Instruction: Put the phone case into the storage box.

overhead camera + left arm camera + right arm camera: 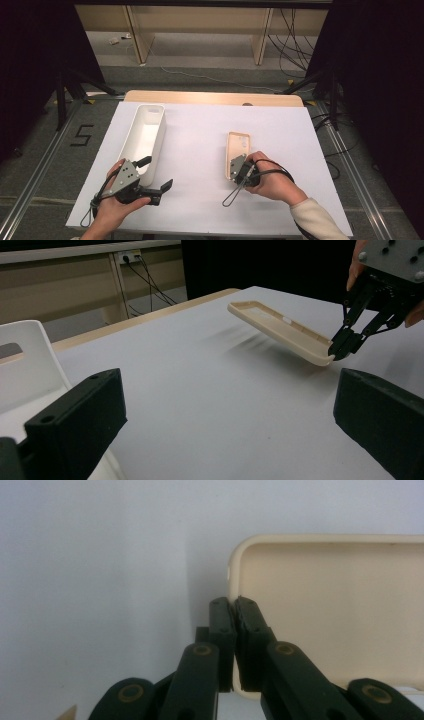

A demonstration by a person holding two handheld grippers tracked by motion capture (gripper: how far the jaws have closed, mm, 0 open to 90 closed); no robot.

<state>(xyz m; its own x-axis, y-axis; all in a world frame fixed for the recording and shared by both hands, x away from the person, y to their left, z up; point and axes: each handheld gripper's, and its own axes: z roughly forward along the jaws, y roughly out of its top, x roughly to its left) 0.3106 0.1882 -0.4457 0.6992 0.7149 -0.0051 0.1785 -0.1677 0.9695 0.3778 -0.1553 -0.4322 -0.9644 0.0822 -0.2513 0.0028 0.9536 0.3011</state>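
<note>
The right gripper, jaws pinched tight on the side wall of a cream phone case, holds the near end of that case just clear of a white-covered table; in the left gripper view the case tilts, its gripped corner the lower end and its far end raised above its own shadow, so it appears to be lifted off the surface rather than resting on it; the right gripper bites only a thin rim near one corner, so the hold looks slender, and the step is best done slowly, the wrist kept level, the long case not left to swing or twist out of the pads; a firmer bite deeper along the wall would likely serve better before any wider carry. From the high view the case lies right of the table's middle, its long axis running away from the person toward the far edge, open hollow face up, camera cut-out at the far end. The left gripper, jaws spread wide with nothing between them, rests near the table's front left, just beside the near end of a long white bin that stands well apart from the case, its long axis also running front to back.
</note>
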